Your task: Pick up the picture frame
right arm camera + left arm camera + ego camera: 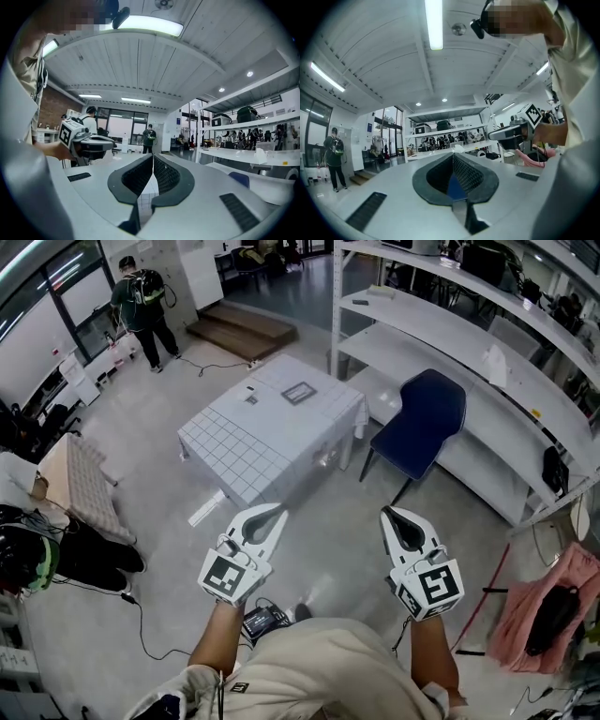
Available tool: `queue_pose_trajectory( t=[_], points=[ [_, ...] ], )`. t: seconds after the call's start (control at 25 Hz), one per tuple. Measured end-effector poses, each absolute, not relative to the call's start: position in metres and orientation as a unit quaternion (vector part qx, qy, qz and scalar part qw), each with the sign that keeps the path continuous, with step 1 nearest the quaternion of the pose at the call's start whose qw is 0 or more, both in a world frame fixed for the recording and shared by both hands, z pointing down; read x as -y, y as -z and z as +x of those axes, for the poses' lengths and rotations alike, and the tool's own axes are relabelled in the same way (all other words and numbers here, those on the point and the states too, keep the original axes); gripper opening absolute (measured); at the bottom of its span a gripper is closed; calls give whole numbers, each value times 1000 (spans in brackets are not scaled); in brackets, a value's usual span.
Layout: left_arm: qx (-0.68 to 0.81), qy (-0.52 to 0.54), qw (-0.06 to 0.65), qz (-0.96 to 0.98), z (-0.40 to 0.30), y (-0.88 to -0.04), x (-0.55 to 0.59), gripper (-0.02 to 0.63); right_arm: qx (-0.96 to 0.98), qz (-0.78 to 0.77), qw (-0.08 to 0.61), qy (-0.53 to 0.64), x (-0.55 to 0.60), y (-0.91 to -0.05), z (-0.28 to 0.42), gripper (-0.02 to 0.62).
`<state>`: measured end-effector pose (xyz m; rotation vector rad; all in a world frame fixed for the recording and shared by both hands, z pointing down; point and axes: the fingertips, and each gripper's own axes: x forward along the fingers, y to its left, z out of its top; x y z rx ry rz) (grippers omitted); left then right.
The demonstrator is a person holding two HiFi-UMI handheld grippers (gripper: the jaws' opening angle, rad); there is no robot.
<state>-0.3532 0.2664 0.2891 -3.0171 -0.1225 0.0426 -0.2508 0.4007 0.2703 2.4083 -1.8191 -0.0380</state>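
The picture frame (300, 392) is a small dark-edged rectangle lying flat on the far part of a table (253, 451) covered in white grid-patterned cloth. The table stands a good way ahead of both grippers. My left gripper (278, 513) is held level over the floor, short of the table's near corner, its jaws shut with nothing between them. My right gripper (387, 513) is level beside it, also shut and empty. In the left gripper view the pads (461, 172) meet at the tip. In the right gripper view the pads (164, 174) meet too, with the gridded table showing below them.
A blue chair (422, 423) stands right of the table, in front of long white shelves (469, 352). A small dark object (250, 399) lies on the table's left part. A person with a backpack (141, 306) stands far left near wooden steps (242, 329). Cables (131, 601) cross the floor.
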Motion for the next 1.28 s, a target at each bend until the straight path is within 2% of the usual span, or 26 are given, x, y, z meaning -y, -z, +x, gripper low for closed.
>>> queue_pose_trajectory(
  t=[0.64,0.92,1.28],
  points=[
    [56,-20,38,-998,-309,-310,-171,17,591,803,78,2,-302,-281,-208,27],
    [19,-9,41,-999,-270,-311,-143,17,618,783,68,-3,-269,-284,-157,27],
    [-24,-1,59,-998,-185,-301,-140,17,658,751,56,-3,-250,-280,-64,26]
  ],
)
